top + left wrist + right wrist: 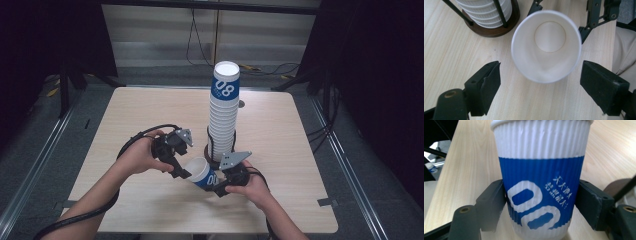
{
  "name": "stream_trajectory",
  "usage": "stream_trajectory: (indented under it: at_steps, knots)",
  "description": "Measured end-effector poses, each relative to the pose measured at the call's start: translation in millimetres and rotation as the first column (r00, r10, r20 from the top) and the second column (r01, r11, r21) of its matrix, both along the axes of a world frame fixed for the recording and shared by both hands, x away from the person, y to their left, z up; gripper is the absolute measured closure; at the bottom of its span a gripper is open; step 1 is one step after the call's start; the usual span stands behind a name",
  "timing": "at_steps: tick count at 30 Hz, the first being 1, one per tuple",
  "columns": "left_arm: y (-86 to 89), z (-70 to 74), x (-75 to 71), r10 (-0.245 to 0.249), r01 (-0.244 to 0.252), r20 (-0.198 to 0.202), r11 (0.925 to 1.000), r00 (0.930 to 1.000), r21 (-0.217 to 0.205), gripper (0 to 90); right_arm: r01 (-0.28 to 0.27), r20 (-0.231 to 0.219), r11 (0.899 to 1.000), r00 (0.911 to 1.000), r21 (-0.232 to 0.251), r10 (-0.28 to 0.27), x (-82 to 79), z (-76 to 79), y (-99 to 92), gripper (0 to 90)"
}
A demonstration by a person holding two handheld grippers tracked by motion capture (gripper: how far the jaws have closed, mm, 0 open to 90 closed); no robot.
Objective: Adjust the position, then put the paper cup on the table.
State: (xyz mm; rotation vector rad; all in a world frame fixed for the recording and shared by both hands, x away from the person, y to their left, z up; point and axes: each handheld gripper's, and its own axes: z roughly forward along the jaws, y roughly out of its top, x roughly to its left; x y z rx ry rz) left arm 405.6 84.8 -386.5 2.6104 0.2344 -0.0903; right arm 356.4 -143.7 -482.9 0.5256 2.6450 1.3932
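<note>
You're gripping the paper cup (541, 185) in the right gripper (223, 182), left gripper (181, 172) fingers released at its mouth; next, carry it to the cup stack (223, 112) at 12 o'clock.

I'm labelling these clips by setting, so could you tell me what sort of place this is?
Probably a recording studio or lab: a bare wooden table hemmed by dark curtains, cables trailing on the floor.

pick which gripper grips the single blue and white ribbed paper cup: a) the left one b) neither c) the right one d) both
c: in the right gripper view the right gripper has both jaws pressed on the blue band of the blue and white ribbed paper cup, while the left gripper stands open, apart from the rim.
</note>
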Motion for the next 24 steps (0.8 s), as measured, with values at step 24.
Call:
stream_trajectory:
  at_steps: [24]
  knots:
    - [19.1,-15.9,-1.7,0.055,-0.055,-0.001,0.9968,0.9985,-0.058,16.5,-0.019,-0.039,0.995,0.9991,-0.102,0.015,-4.0,6.6,-21.1,14.9]
